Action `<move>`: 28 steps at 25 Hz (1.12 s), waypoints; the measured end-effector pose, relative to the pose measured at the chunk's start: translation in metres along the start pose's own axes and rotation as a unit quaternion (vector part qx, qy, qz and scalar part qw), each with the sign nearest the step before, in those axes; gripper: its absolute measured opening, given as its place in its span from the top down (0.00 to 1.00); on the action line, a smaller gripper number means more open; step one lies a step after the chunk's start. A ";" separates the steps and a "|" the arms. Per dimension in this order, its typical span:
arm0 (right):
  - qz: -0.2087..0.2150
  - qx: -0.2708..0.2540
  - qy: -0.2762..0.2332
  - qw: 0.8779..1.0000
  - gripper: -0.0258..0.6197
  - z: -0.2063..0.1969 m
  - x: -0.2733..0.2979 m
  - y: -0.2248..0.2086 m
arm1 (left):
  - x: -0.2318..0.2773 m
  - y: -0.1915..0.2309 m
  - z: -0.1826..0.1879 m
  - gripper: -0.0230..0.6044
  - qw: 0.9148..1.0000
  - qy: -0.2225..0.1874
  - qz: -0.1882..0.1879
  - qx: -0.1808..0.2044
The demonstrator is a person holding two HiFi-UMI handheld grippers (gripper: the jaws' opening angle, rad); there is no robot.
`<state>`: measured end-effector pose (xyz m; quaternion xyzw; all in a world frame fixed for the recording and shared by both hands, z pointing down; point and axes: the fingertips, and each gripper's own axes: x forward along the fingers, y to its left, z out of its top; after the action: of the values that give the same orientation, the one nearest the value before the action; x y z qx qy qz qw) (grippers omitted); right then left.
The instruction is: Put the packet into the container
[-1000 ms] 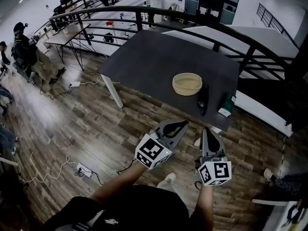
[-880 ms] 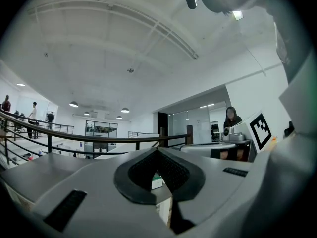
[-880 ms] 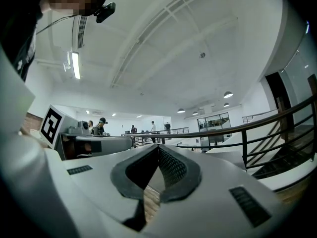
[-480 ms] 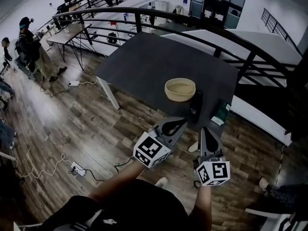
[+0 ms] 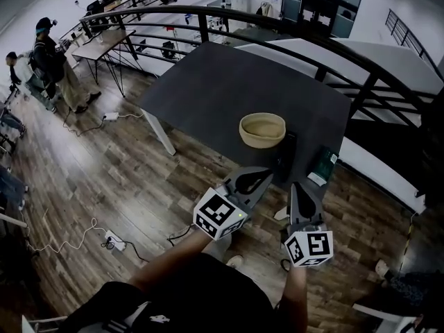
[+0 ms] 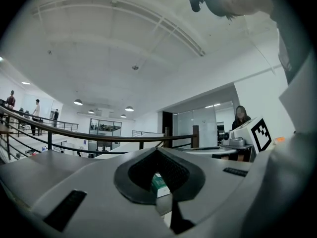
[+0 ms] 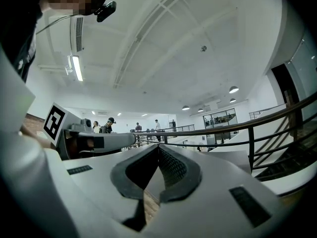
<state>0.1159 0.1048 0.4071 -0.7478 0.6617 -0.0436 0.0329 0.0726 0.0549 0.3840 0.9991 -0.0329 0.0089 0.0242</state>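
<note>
A green packet (image 5: 323,165) lies at the near right corner of the dark table (image 5: 208,89). A round beige bowl (image 5: 262,129) stands left of it, with a flat black object (image 5: 285,155) between them. My left gripper (image 5: 268,175) is shut and empty, its tips at the table's front edge below the bowl. The left gripper view shows its closed jaws (image 6: 158,150) with the packet (image 6: 159,183) seen through the hollow behind them. My right gripper (image 5: 297,187) is shut and empty, just short of the table edge, left of the packet. Its closed jaws (image 7: 158,147) hold nothing.
A dark curved railing (image 5: 229,16) runs behind the table. People (image 5: 48,47) stand by desks at the far left. A power strip (image 5: 114,243) and cables lie on the wood floor at the lower left. A white ledge (image 5: 374,168) sits to the table's right.
I have come closer to the table with both grippers held out ahead. Their tips, earlier over the floor, now reach the table's front edge. Both stay shut.
</note>
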 end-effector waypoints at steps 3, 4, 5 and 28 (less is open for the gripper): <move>-0.003 0.001 0.004 1.000 0.96 -0.005 0.015 -0.011 | 0.013 0.015 -0.005 0.96 1.000 0.000 -0.002 -0.005; -0.006 0.002 0.005 1.000 0.96 -0.006 0.021 -0.015 | 0.019 0.021 -0.006 0.96 1.000 0.000 -0.004 -0.006; -0.009 0.002 0.007 1.000 0.96 -0.007 0.028 -0.019 | 0.026 0.026 -0.007 0.96 1.000 0.000 -0.007 -0.006; -0.062 -0.010 0.017 0.998 0.96 0.001 0.156 -0.080 | 0.123 0.147 -0.005 0.96 0.998 0.003 -0.058 -0.016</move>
<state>0.2143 -0.0404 0.4176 -0.7865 0.6153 -0.0514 0.0116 0.1852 -0.0992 0.3987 0.9988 0.0247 0.0098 0.0407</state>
